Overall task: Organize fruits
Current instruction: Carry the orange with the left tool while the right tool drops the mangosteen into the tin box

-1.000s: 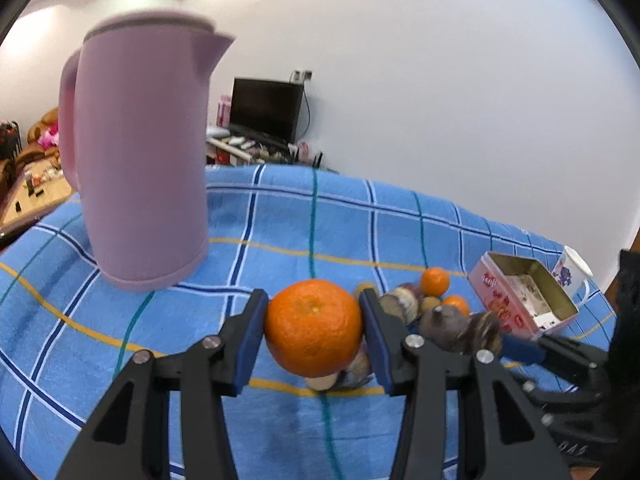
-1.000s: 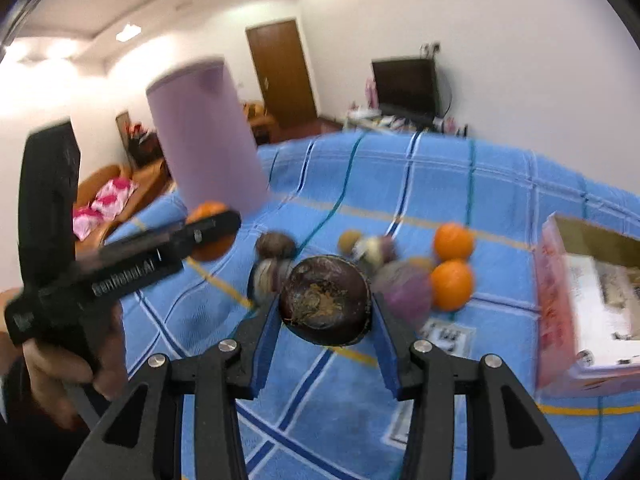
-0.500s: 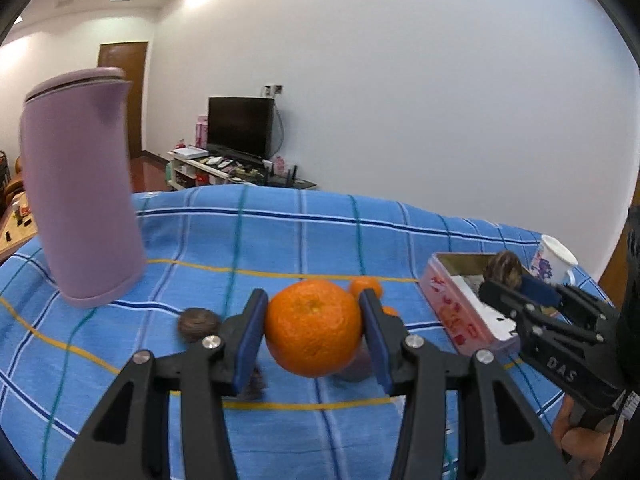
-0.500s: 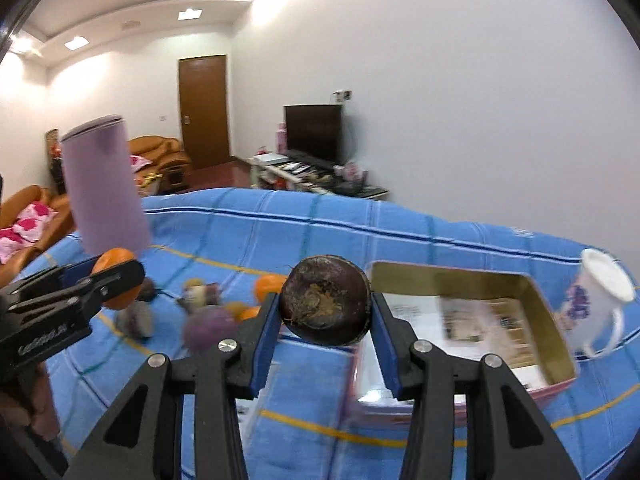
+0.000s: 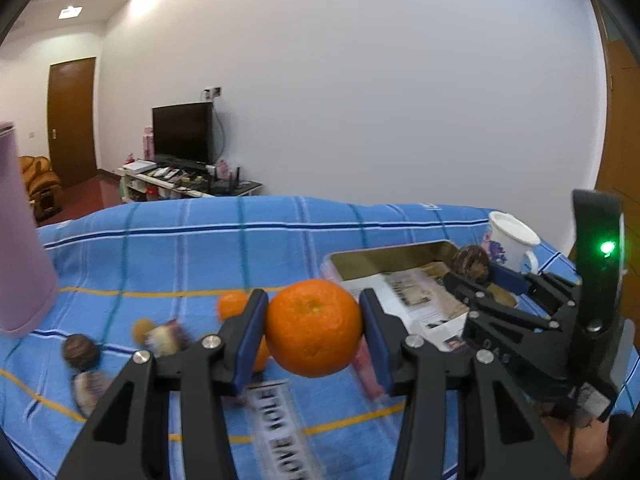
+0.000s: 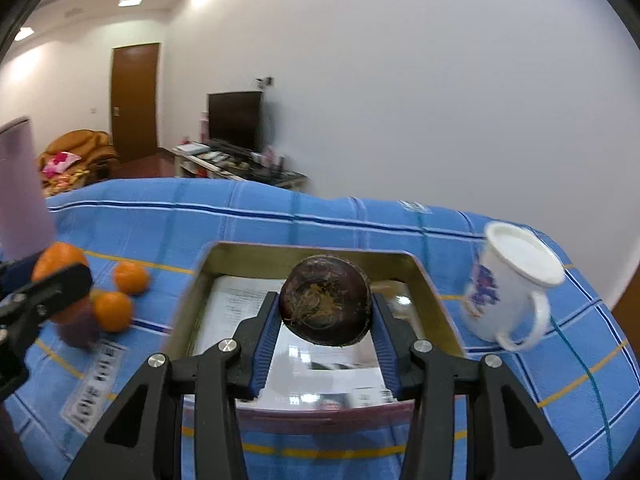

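orange (image 5: 313, 326) gripped in left tool (image 5: 313, 330); dark fruit (image 6: 325, 305) in right tool (image 6: 325, 312), over tin (image 6: 432, 300)

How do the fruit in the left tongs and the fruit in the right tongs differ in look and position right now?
The orange in the left tongs is bright and evenly coloured; the dark fruit in the right tongs is brown-purple with tan scuffs. The orange hangs over the blue cloth beside the tin; the dark fruit is above the tin's opening. Both are round and clamped clear of any surface.
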Demonstrator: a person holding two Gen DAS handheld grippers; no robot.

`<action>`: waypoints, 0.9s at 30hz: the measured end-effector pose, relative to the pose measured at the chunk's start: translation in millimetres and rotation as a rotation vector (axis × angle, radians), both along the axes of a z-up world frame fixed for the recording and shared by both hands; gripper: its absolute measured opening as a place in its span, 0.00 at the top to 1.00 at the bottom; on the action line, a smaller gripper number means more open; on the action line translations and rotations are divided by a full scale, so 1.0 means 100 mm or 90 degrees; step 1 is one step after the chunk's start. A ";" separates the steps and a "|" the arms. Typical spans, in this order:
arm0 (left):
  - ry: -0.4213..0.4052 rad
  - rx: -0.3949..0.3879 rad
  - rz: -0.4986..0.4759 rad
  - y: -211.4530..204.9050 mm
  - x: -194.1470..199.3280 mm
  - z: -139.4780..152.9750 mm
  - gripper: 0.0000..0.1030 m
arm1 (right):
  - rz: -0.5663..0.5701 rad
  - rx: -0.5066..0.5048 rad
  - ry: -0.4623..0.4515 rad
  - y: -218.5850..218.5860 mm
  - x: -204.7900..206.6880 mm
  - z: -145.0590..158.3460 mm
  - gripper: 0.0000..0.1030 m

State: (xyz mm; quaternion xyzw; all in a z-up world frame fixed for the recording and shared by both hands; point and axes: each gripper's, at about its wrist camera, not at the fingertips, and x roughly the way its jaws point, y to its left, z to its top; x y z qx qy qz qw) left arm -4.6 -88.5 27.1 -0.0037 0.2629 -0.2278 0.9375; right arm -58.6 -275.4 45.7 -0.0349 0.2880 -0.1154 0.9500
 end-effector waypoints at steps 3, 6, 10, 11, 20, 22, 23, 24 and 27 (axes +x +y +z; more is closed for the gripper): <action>-0.001 0.005 -0.008 -0.20 0.03 -0.02 0.53 | -0.021 -0.011 0.007 -0.17 0.01 -0.02 0.55; 0.010 0.003 -0.018 -0.39 0.08 -0.05 0.53 | -0.030 -0.008 0.014 -0.33 0.02 -0.03 0.55; 0.013 0.012 -0.032 -0.62 0.10 -0.09 0.53 | -0.031 0.008 0.033 -0.45 0.03 -0.07 0.55; 0.014 0.014 -0.034 -0.66 0.10 -0.10 0.53 | -0.031 0.012 0.039 -0.48 0.04 -0.09 0.55; 0.053 0.033 -0.033 -0.87 0.22 -0.27 0.53 | -0.030 0.030 0.073 -0.57 0.14 -0.21 0.55; 0.057 0.039 -0.032 -0.88 0.23 -0.29 0.53 | -0.026 0.032 0.079 -0.55 0.15 -0.23 0.55; 0.060 0.042 -0.032 -0.89 0.24 -0.30 0.53 | -0.025 0.033 0.082 -0.56 0.17 -0.24 0.55; 0.062 0.044 -0.031 -0.90 0.24 -0.31 0.53 | -0.025 0.034 0.083 -0.56 0.18 -0.25 0.55; 0.067 0.049 -0.029 -0.92 0.26 -0.34 0.53 | -0.027 0.041 0.083 -0.58 0.19 -0.24 0.55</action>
